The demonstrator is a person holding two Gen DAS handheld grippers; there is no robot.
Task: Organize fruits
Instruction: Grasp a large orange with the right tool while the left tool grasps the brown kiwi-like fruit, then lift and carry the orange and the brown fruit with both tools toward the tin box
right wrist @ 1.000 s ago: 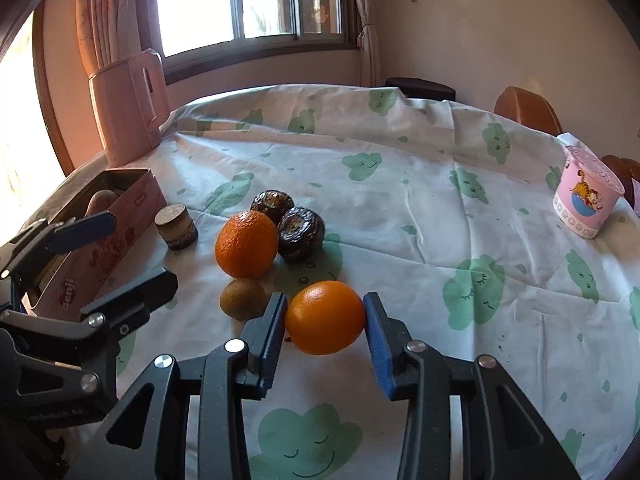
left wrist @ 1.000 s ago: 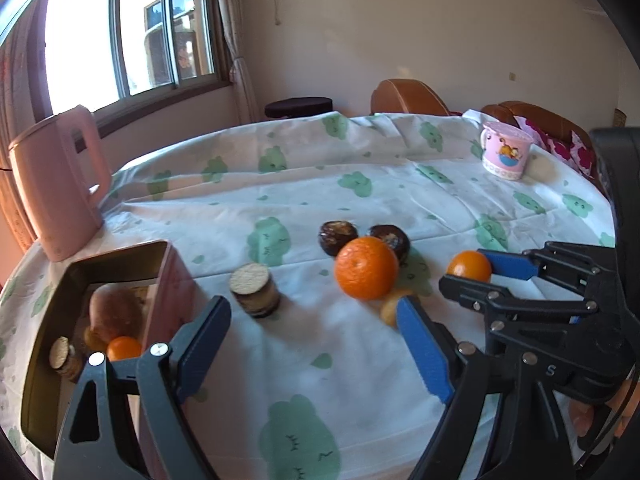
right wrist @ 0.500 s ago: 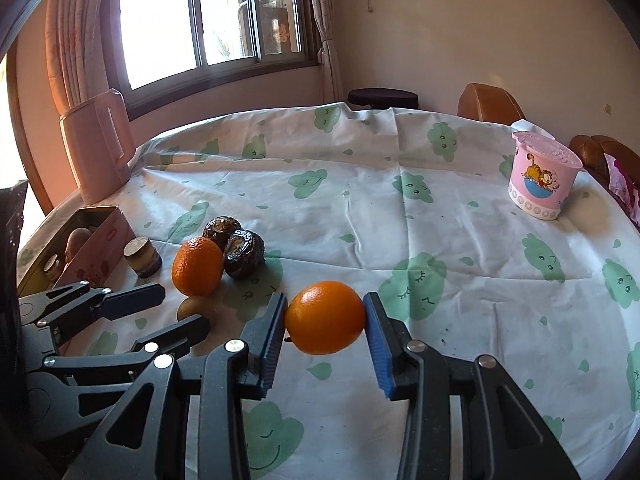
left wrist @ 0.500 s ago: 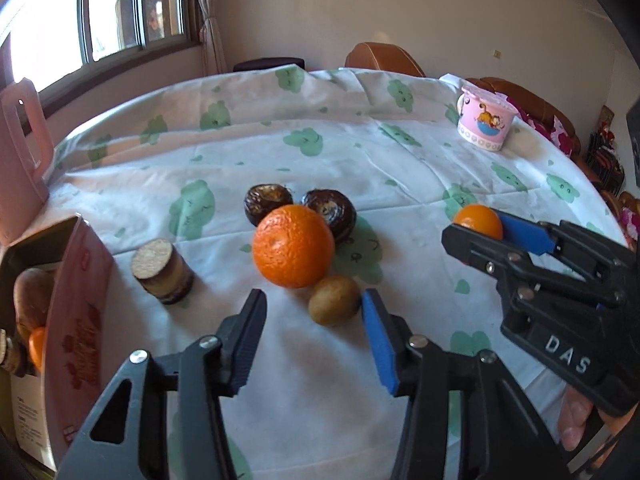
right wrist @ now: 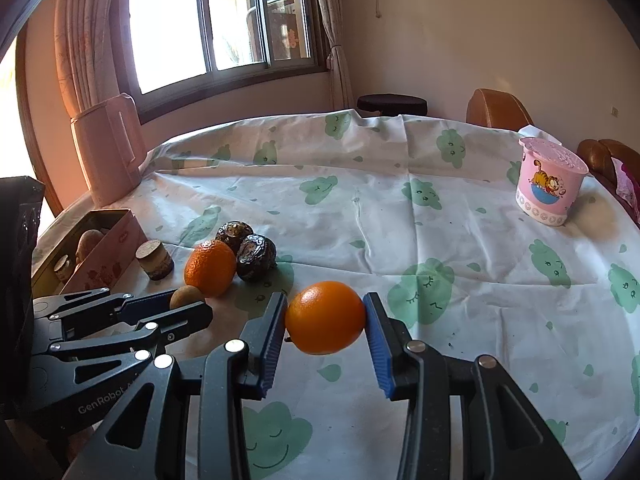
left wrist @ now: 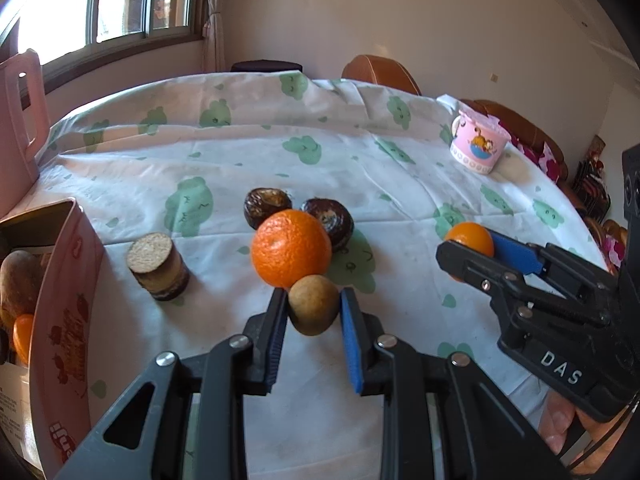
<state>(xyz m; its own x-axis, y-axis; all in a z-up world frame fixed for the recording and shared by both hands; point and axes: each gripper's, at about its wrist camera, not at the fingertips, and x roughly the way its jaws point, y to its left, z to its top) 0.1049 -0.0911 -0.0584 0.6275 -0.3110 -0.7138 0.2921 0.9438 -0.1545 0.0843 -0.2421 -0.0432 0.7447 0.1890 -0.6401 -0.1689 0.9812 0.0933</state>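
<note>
My left gripper (left wrist: 313, 305) is shut on a brown kiwi (left wrist: 313, 304) on the tablecloth, just in front of a large orange (left wrist: 291, 253). Two dark wrinkled fruits (left wrist: 267, 206) (left wrist: 330, 217) lie behind that orange. My right gripper (right wrist: 325, 318) is shut on a smaller orange (right wrist: 325, 317) and holds it above the cloth; it shows at the right of the left wrist view (left wrist: 471, 239). A pink open box (left wrist: 60, 312) at the left holds a potato-like fruit (left wrist: 18, 276) and a small orange (left wrist: 22, 334).
A short brown cylinder (left wrist: 158, 266) stands between the box and the fruits. A pink cartoon cup (right wrist: 550, 180) stands far right. A pink jug (right wrist: 108, 148) stands far left by the window. Chairs (right wrist: 498, 110) ring the round table.
My left gripper moved forward and shut on the kiwi. My right gripper lifted the smaller orange off the cloth and drew back to the right.
</note>
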